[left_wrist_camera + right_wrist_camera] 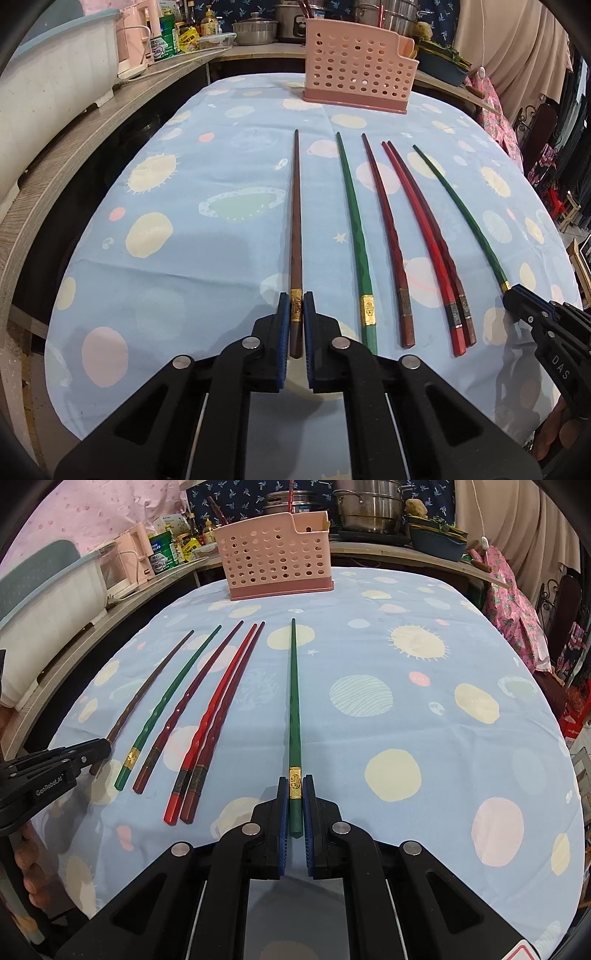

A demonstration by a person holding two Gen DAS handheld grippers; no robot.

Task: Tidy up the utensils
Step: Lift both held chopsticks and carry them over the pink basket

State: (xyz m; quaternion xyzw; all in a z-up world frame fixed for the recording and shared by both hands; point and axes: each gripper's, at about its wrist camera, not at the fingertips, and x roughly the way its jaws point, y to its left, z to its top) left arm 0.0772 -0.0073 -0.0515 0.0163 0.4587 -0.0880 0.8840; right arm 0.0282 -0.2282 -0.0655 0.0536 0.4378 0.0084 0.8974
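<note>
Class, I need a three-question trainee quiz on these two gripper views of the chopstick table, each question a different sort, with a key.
1. True or false: the pink basket stands at the far end of the table, beyond the chopstick tips.
2. Multiple choice: the left gripper straddles which chopstick? A) brown chopstick B) bright red C) green
3. Fill in: the right gripper has its fingers either side of the ____ band of the green chopstick.

Key: 1 true; 2 A; 3 gold.
</note>
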